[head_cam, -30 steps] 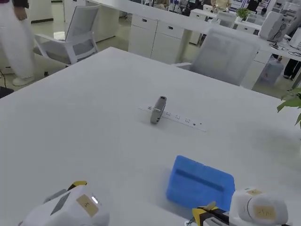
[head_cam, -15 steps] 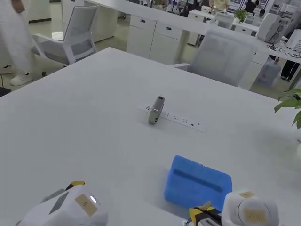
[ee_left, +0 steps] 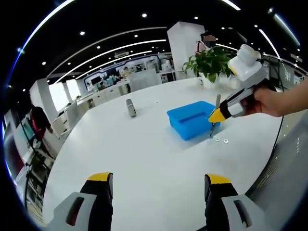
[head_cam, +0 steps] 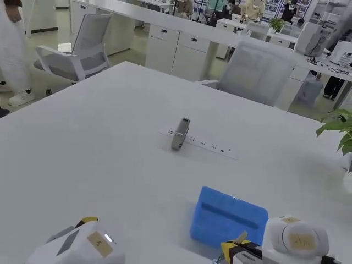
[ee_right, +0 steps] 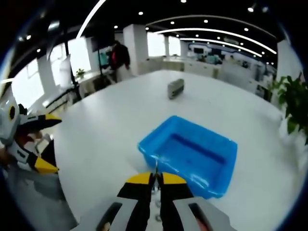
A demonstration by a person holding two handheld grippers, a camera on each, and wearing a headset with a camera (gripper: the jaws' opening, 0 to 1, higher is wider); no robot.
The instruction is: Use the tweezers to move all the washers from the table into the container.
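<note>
Left gripper (ee_left: 159, 182): released, jaws spread wide over bare table (ee_left: 144, 154) on my side. In the head view I get it at the bottom left corner.

Mid-table: a power strip (head_cam: 212, 146) with a grey adapter (head_cam: 180, 133) standing on its left end, well apart from both grippers.

Right of centre: the blue container (ee_left: 192, 118), open top, sitting flat on the table.

Right gripper (ee_left: 217, 115): held in a hand (ee_left: 269, 102), jaws clenched on the tweezers (ee_left: 212, 126). The tweezers point down at the table just off the container's near wall, with the tip close to the surface.

Two washers (ee_left: 217, 139) lie flat on the table, side by side, just beside the tweezers tip. They are on the side away from the left gripper, toward the table edge. That puts them below the right claw and slightly right of it, outside the container, near its corner. I can't tell if the tip touches the nearer washer; it looks a sliver apart.

In the right gripper view the tweezers run up between the shut yellow tips toward the container rim. The washers are too blurred there for me to place.

Far right: a potted plant (ee_left: 209, 62) near the table's far edge.
</note>
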